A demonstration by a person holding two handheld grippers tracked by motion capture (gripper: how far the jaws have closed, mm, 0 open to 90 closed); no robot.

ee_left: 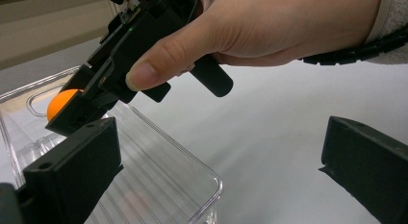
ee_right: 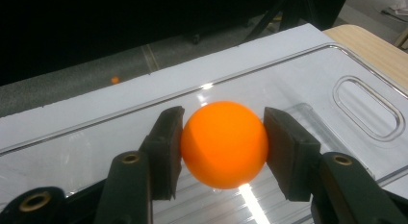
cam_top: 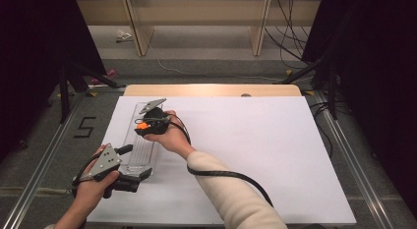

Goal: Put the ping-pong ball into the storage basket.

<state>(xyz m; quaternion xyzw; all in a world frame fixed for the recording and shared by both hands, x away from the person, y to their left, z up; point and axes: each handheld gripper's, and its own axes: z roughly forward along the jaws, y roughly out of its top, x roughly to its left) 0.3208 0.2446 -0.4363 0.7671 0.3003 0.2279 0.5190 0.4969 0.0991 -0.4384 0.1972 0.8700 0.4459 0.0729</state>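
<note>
White sheeting covers the wooden table, with grey floor and dark stands around it; on the sheet lies one clear plastic tray, long and ribbed along its bottom; one orange ball is in play, and two grippers. Seen from above, the right gripper hangs over the tray's middle with the ball a small orange spot at its tip; the right gripper view makes the grip plain, both pads pressed against the ball's sides, clamped on it above the tray's floor, with the oval recess at the tray's far end beyond it. The left gripper sits at the tray's near end; in the left gripper view its two jaws stand wide apart, released, nothing between them, one jaw over the tray's corner and the other over bare sheet; that view also shows the person's right hand wrapped round the other gripper.
</note>
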